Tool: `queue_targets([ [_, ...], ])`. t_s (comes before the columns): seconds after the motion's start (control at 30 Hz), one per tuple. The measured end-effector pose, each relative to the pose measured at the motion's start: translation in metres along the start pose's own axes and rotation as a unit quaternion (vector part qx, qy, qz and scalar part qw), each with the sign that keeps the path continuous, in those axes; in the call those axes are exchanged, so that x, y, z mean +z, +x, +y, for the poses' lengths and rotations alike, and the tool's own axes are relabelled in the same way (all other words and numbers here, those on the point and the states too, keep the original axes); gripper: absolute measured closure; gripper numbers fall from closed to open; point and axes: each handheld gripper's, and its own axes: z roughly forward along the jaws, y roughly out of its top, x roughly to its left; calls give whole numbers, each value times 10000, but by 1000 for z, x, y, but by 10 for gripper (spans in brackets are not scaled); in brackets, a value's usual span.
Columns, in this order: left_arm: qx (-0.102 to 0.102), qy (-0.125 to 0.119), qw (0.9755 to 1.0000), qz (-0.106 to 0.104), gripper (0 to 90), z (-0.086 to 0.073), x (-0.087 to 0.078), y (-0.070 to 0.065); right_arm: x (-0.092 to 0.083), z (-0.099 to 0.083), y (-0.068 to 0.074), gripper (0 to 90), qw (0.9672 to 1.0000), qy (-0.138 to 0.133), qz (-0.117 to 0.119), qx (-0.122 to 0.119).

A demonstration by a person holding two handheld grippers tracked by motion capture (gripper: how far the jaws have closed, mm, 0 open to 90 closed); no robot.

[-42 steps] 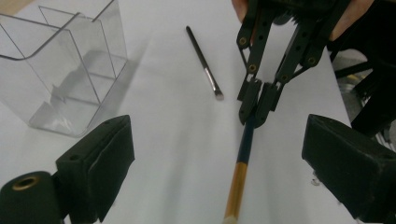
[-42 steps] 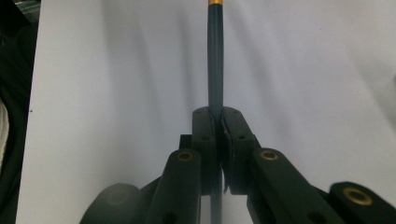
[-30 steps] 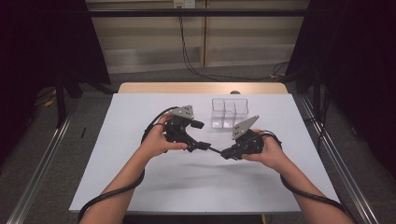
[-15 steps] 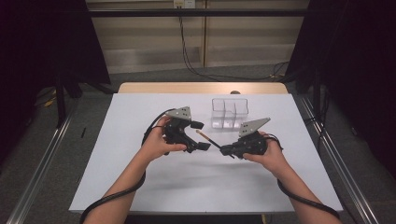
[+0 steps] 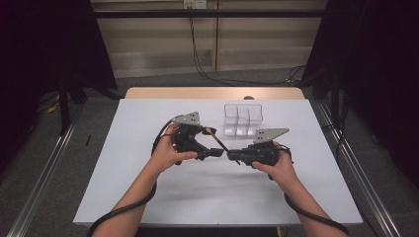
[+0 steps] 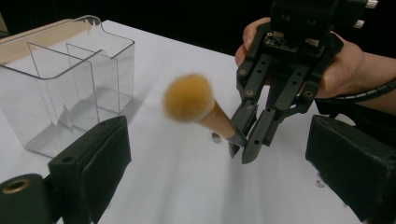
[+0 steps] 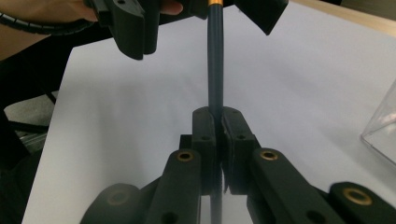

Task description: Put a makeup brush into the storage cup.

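right gripper (image 5: pixel 232 155) swung brush (image 6: pixel 198 105) level; one brush, one organizer (image 5: pixel 241 119).

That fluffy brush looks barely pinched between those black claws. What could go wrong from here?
The right gripper pinches only the thin handle end of the makeup brush, so the brush could pivot or slip. The left gripper stands open around the head and may bump it. The clear organizer sits close; a swing might knock it.
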Motion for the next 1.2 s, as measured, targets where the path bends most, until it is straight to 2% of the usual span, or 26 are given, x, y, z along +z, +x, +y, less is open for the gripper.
queue_targets([
  [0.1, -13, -100, 9999, 10, 84, 0, 0, -1, 1, 0, 0, 852, 9997, -207, -69, 67],
  [0.3, -43, -293, 9995, -49, 124, 0, 0, -1, 1, -1, 0, 851, 9990, -394, -115, 147],
  [0.43, -123, -433, 9989, -115, 209, -1, 0, 0, 2, -2, 1, 851, 9987, -463, -136, 168],
  [0.57, -171, -554, 9980, -242, 340, -3, 0, 1, 2, -1, 1, 851, 9983, -528, -160, 180],
  [0.67, -242, -661, 9973, -214, 419, -5, 1, 2, 2, -1, 1, 851, 9980, -569, -196, 199],
  [0.8, -258, -645, 9974, -183, 545, -8, 2, 1, 1, -1, 1, 851, 9973, -641, -249, 241],
  [1.0, -400, -718, 9964, -199, 709, -9, 1, 1, 1, -1, 1, 850, 9970, -664, -313, 258],
  [1.07, -443, -788, 9956, -231, 719, -9, 1, 1, 1, 0, 1, 850, 9971, -650, -310, 260],
  [1.2, -426, -810, 9957, -171, 753, -10, 2, 0, 2, 0, 2, 849, 9969, -668, -323, 270],
])
